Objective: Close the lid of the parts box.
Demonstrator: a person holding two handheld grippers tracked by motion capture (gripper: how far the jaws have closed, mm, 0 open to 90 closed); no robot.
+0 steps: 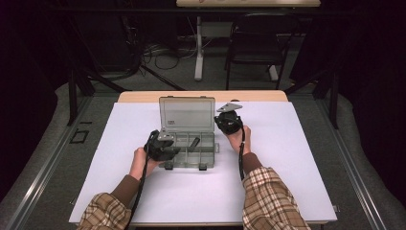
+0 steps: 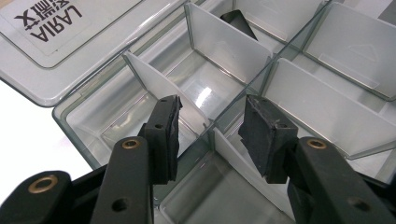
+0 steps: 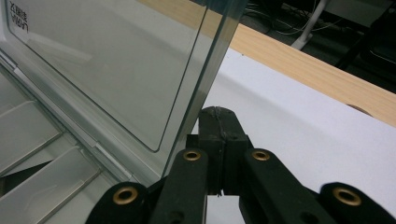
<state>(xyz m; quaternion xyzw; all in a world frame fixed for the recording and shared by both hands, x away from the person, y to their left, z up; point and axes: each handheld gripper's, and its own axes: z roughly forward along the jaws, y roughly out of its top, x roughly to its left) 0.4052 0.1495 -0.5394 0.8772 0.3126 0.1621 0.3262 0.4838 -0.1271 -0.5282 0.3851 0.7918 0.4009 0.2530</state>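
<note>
Clear plastic is catching the light in the high view, where the compartment box (image 1: 190, 143) is sitting open on the white counter (image 1: 287, 158) with its lid (image 1: 186, 114) standing upright, the left tool (image 1: 162, 146) at its front-left corner and the right tool (image 1: 229, 122) beside the lid's right edge. Left gripper view: the left tool (image 2: 210, 135) is hovering partly open over a divider (image 2: 163, 93), holding nothing, so closing carelessly could bend it. Right gripper view: the right tool (image 3: 219, 135) is closed and empty just beside the lid (image 3: 116, 70), where a nudge could slam it down.
</note>
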